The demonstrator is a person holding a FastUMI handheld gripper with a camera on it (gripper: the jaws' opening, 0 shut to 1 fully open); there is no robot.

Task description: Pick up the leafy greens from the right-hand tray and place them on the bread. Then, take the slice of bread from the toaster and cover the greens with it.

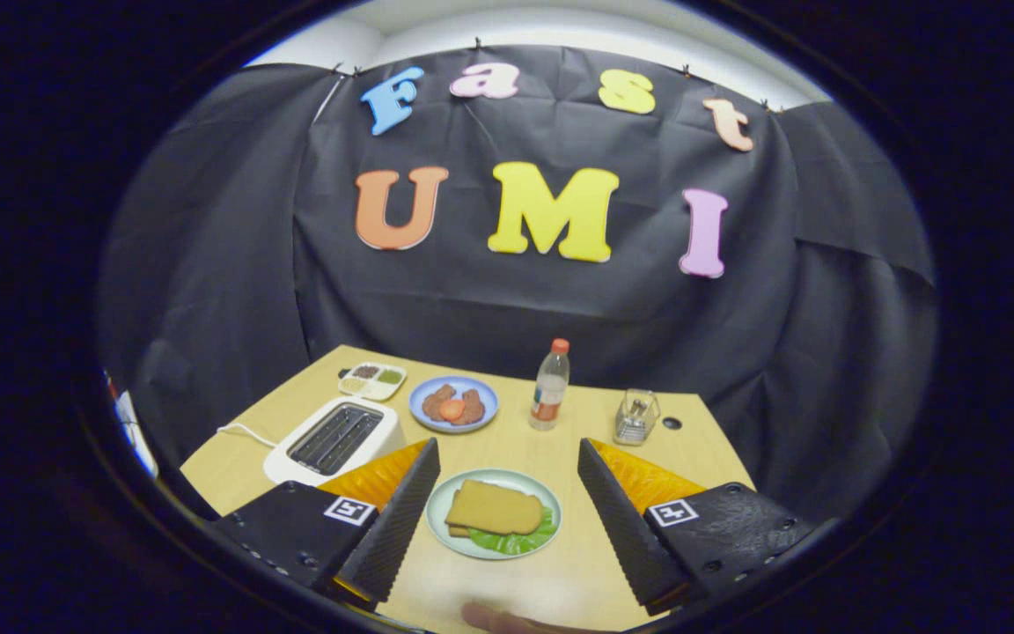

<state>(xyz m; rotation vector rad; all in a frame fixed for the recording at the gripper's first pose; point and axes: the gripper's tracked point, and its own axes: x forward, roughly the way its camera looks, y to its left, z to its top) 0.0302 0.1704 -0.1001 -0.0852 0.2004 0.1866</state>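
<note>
Our claw (507, 493) hangs wide open, empty, above the plate (445, 528); bread (494, 508) covers greens (516, 541), so we judge only withdrawal remains.

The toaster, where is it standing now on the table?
In the gripper view the white toaster stands on the wooden table, beyond the left finger of the open gripper, beside the blue plate and near the small compartment tray.

A sandwich (494, 509) on a plate (454, 537) lies between the parted gripper (507, 462) fingers; toaster (335, 438) at ten o'clock, bottle (550, 387) at twelve, beyond.
</note>
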